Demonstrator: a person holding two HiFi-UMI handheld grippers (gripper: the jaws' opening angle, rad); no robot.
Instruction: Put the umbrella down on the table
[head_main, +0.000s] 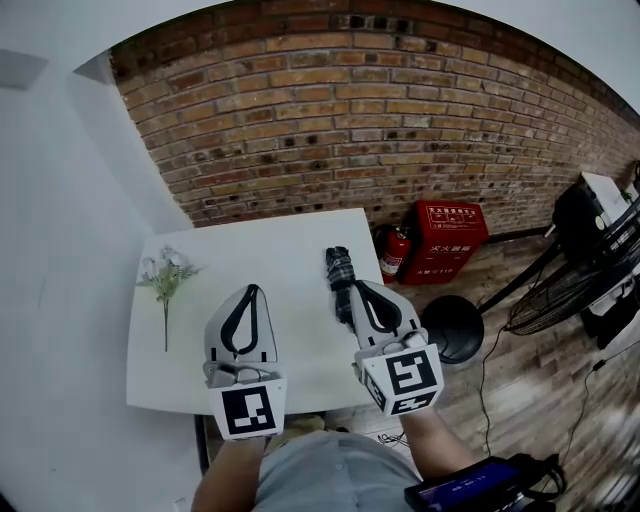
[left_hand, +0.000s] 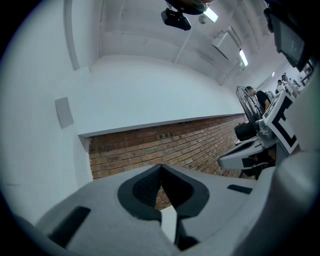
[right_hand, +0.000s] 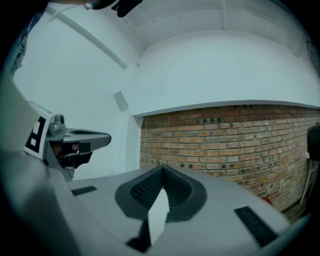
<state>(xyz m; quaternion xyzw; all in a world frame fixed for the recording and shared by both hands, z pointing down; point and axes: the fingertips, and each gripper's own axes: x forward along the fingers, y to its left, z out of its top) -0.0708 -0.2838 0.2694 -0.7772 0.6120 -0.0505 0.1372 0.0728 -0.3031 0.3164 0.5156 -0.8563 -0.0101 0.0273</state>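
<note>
— Where's the umbrella (head_main: 341, 270)?
— Folded, lying on the white table (head_main: 290, 250) near its right edge, just ahead of the right gripper (head_main: 360, 290).
— The tongs?
— Left gripper (head_main: 252, 292) and right both pinched together, empty, level above the tabletop. Delivery apparently made.

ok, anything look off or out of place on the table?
Nothing stands out. The folded umbrella lies on the white table near its right edge, partly overlapped in the head view by the right claw, which is shut and empty. A flower sprig lies at the left. The left claw is shut and empty too. No spills or damage.
</note>
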